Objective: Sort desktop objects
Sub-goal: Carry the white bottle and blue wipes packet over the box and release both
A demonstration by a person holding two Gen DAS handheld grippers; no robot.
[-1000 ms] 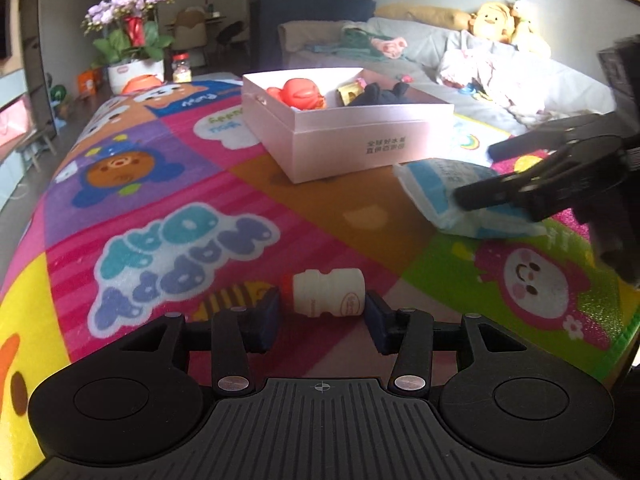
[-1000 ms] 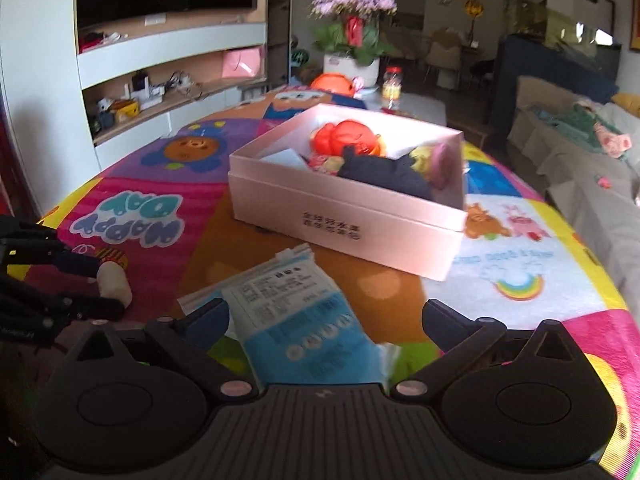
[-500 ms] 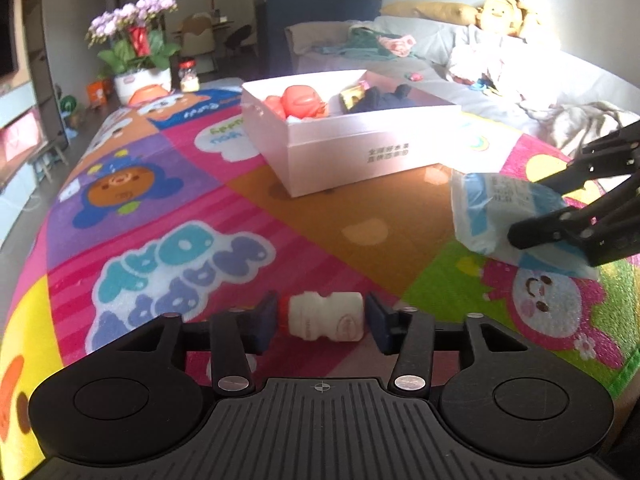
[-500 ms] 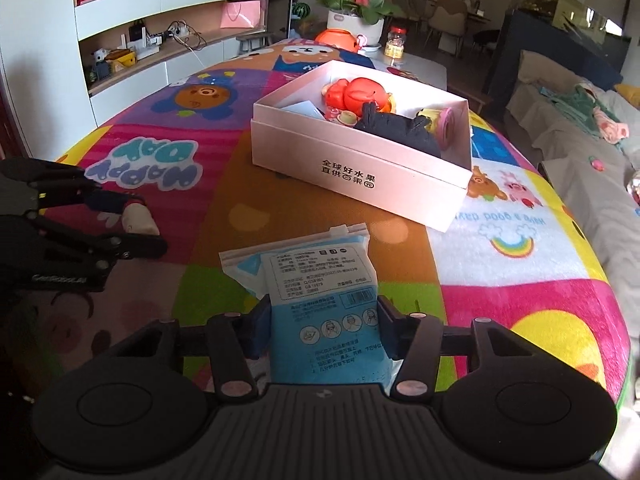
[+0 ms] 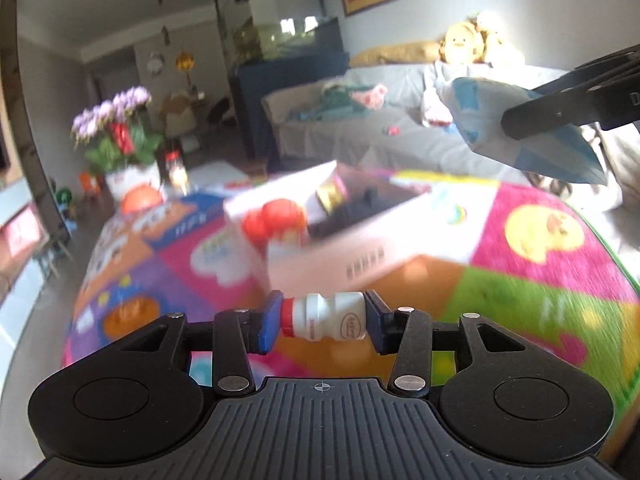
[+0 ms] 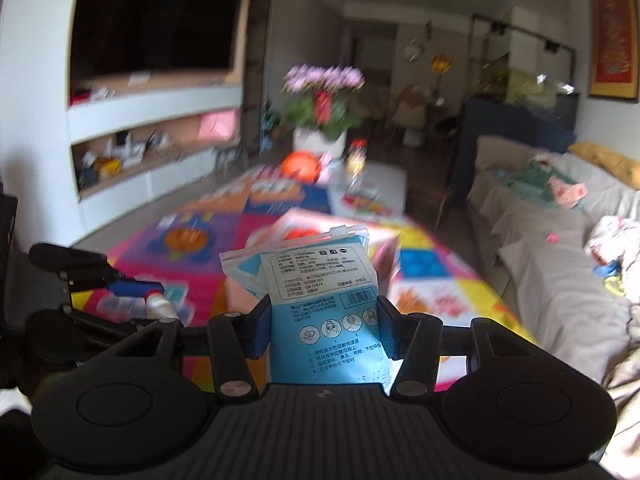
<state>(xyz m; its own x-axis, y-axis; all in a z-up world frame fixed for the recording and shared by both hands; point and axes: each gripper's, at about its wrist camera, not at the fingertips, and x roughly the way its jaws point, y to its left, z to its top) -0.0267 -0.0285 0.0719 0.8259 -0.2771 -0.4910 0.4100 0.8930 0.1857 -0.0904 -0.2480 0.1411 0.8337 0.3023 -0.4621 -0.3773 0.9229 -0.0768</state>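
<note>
My left gripper (image 5: 322,318) is shut on a small white bottle with a red cap (image 5: 326,316), held sideways in the air just before the pink box (image 5: 360,256). My right gripper (image 6: 322,326) is shut on a blue and white mask packet (image 6: 320,300), lifted above the colourful mat. In the left wrist view the packet (image 5: 500,124) hangs at the upper right, above and to the right of the box. The box holds an orange toy (image 5: 276,216) and a dark item (image 5: 360,204). In the right wrist view the left gripper (image 6: 132,296) is at the lower left with the bottle (image 6: 160,306).
The colourful play mat (image 5: 540,248) covers the table. A pot of purple flowers (image 6: 320,112) and a small jar (image 6: 356,156) stand at the far end. A grey sofa (image 6: 560,248) with clothes and plush toys runs along the right. Wall shelves (image 6: 140,136) are on the left.
Both grippers have risen from the mat with their loads. The bottle and the packet are now in the air and closer to the pink box. The views are motion-blurred.
</note>
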